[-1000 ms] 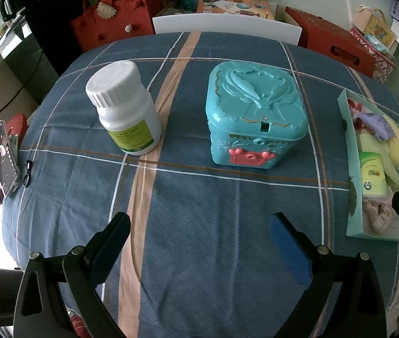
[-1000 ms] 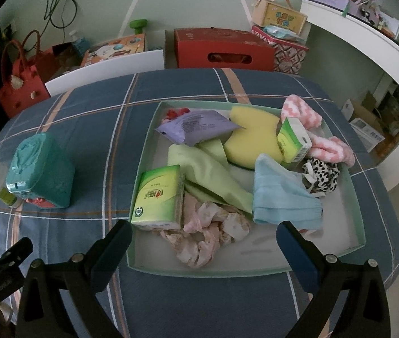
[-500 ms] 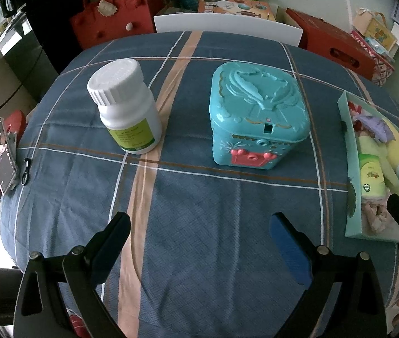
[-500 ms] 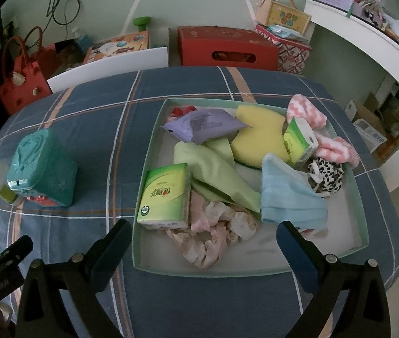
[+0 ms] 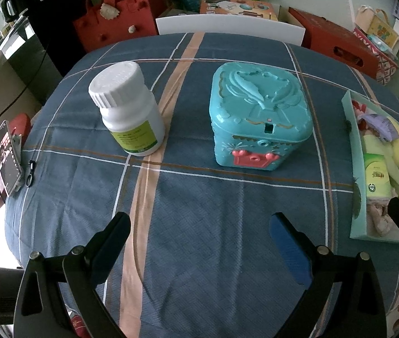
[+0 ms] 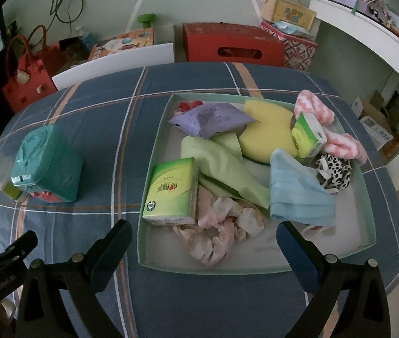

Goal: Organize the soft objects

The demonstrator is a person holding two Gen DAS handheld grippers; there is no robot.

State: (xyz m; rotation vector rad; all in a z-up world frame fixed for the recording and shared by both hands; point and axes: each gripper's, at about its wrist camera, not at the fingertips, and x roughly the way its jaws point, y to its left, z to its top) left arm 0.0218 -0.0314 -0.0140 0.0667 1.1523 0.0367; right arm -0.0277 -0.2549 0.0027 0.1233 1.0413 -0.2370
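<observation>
The sorting looks all but finished — the soft things sit heaped in the pale green tray [image 6: 368, 197] at centre-right of the right wrist view: tissue pack [image 6: 171, 190], green cloth [image 6: 222, 163], blue mask [image 6: 298, 191], yellow sponge [image 6: 267, 132]. Only the hard white bottle [image 5: 127, 109] and teal box [image 5: 258, 121] stand outside it, upper middle of the left wrist view. Left gripper [image 5: 199, 242] and right gripper [image 6: 203, 242] both gape, holding nothing — little seems left.
</observation>
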